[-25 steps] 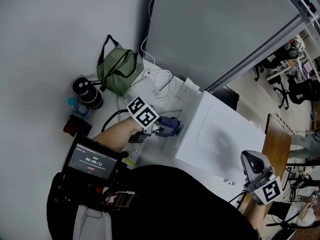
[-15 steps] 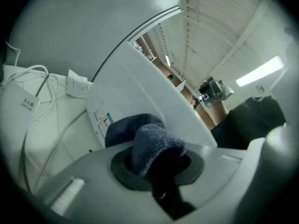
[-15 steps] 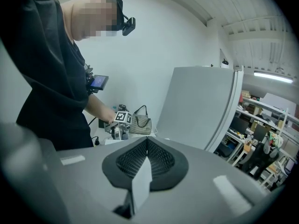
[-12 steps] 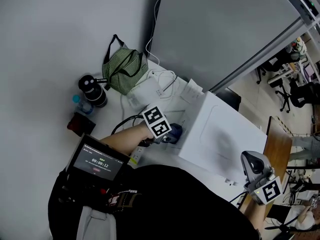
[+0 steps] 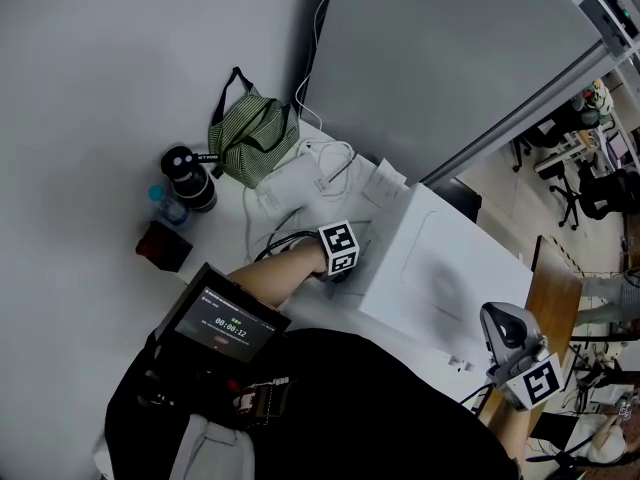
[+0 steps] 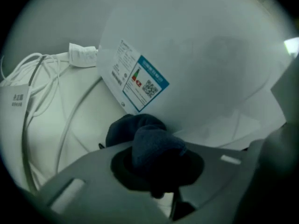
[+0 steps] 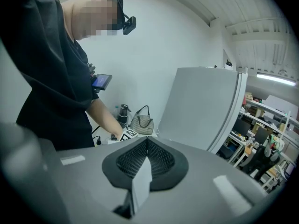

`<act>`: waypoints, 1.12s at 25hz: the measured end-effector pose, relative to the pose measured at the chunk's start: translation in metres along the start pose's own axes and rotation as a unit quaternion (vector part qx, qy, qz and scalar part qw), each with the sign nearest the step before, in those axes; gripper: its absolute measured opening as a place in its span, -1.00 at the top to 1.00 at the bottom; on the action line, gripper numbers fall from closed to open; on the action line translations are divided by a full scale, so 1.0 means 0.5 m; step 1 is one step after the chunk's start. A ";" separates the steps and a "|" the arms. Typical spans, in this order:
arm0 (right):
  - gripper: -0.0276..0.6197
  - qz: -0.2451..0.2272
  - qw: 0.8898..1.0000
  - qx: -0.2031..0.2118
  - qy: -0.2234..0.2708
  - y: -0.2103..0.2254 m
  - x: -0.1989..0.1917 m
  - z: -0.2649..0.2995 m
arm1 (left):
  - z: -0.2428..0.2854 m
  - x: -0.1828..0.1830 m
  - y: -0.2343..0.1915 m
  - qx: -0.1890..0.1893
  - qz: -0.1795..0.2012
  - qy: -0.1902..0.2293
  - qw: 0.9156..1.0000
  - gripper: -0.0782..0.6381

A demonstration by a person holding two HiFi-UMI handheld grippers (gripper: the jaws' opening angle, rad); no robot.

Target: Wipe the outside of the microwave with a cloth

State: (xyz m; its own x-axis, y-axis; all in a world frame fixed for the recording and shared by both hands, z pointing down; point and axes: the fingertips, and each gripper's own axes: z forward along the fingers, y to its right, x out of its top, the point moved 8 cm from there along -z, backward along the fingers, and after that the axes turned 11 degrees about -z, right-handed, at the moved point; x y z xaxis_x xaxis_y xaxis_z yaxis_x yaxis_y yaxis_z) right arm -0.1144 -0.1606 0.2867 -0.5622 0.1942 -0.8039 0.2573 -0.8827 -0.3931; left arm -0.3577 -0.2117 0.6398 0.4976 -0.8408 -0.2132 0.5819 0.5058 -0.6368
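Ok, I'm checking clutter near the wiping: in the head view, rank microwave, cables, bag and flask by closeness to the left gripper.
1. Microwave, directly beside the left gripper and its cloth.
2. Cables, above it in view.
3. Bag, back left by the wall.
4. Flask, far left.

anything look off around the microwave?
Nothing spilled or damaged. The microwave top has a grey patch: smudge or shadow, cannot tell. White cables lie loosely tangled beside it. Left hand-held gripper grips the cloth.

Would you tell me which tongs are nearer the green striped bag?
Left. The left tongs are at the microwave side facing the green striped bag; the right tongs are past its opposite corner.
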 end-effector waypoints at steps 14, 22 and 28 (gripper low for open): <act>0.90 0.016 0.999 -0.012 0.029 0.002 -0.025 -0.006 | -0.319 -0.075 0.214 -0.154 0.008 0.186 0.970 0.62; 0.90 0.021 0.999 -0.018 0.027 -0.002 -0.029 -0.013 | -0.197 -0.065 0.214 -0.107 0.039 0.108 0.988 0.61; 0.90 0.024 0.999 -0.016 0.029 -0.007 -0.028 -0.011 | -0.068 -0.080 0.134 -0.012 0.037 0.015 0.999 0.62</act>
State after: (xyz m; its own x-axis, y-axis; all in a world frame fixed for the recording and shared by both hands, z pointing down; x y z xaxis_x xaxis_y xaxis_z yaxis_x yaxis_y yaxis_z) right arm -0.1032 -0.1580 0.2969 -0.5032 0.1769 -0.8459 0.3076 -0.8781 -0.3666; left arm -0.3604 -0.1508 0.5804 0.5197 -0.8065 -0.2819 0.5277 0.5625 -0.6365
